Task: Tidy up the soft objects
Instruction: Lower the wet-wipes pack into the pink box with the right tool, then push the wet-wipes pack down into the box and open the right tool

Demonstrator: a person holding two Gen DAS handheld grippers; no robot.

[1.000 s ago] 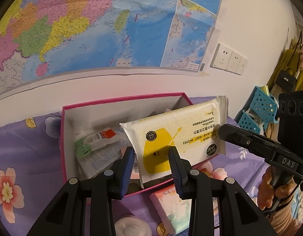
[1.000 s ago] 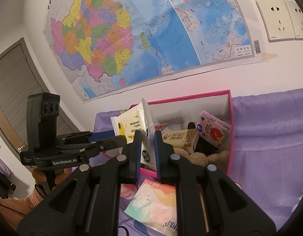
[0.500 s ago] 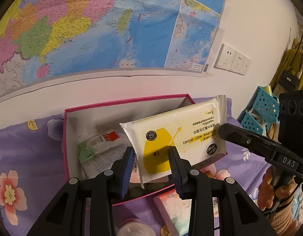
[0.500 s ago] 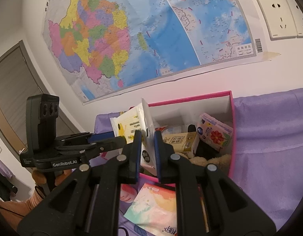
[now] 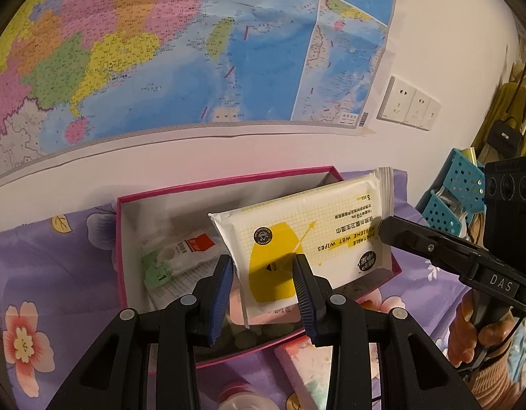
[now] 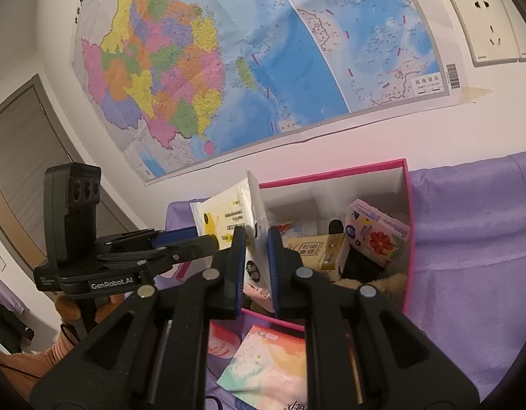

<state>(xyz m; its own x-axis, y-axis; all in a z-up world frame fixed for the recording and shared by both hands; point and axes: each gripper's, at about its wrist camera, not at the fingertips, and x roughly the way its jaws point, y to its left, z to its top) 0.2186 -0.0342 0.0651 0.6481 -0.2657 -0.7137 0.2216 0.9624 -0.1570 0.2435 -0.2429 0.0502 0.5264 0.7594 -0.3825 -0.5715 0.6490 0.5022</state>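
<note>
A white and yellow wet wipes pack hangs tilted over the open pink box. My left gripper has the pack's lower left corner between its blue pads, jaws narrowly apart and closed on it. My right gripper is shut on the pack's thin sealed end. It reaches in from the right in the left wrist view. The box holds a green and white sachet, a floral tissue pack, a beige carton and some brown plush.
A pastel tissue pack and a round pink-lidded thing lie on the purple floral cloth in front of the box. Blue perforated baskets stand at the right. A wall with a map rises right behind the box.
The box has slid slightly right and down in the left wrist view. The pack and both grippers keep the same pose to one another.
</note>
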